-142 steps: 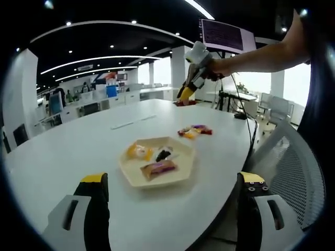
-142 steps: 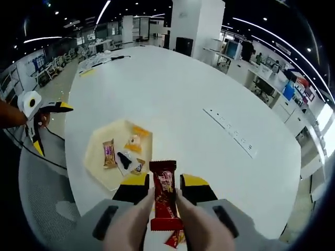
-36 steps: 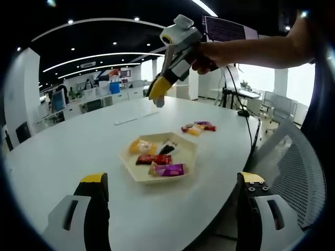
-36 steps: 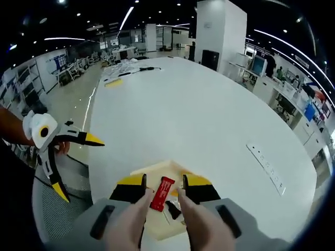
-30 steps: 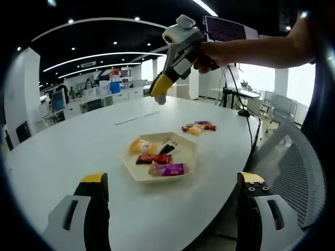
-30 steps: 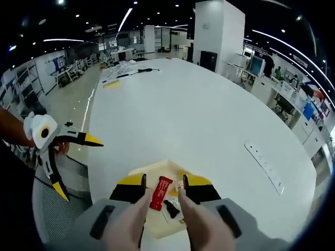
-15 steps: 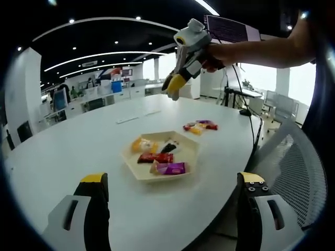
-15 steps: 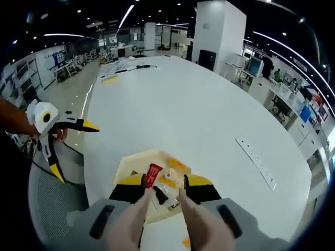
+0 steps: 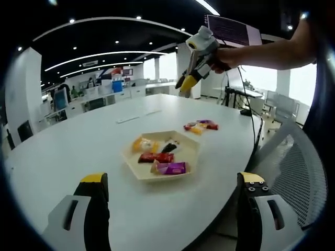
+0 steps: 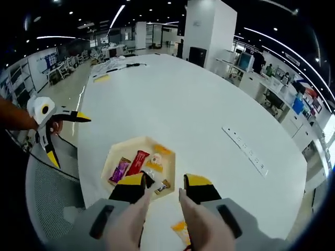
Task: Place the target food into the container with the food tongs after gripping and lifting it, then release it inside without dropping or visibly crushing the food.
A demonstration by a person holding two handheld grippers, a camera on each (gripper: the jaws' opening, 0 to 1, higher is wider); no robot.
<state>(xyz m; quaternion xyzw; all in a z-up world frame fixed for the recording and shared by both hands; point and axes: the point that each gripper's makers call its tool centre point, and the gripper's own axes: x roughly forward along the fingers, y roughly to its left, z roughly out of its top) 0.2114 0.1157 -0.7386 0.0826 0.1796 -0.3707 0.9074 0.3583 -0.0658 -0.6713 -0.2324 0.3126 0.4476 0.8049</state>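
Red snack bar lying flat in the hexagonal cream tray at frame centre of the left gripper view, touching the purple packet below it, orange packets up-left — same tray at lower left centre in the right gripper view, just above the jaws. Right gripper raised over the white table, jaws apart, holding nothing. Left gripper low in the foreground, jaws wide apart, empty. Loose packets right of the tray, well apart from it.
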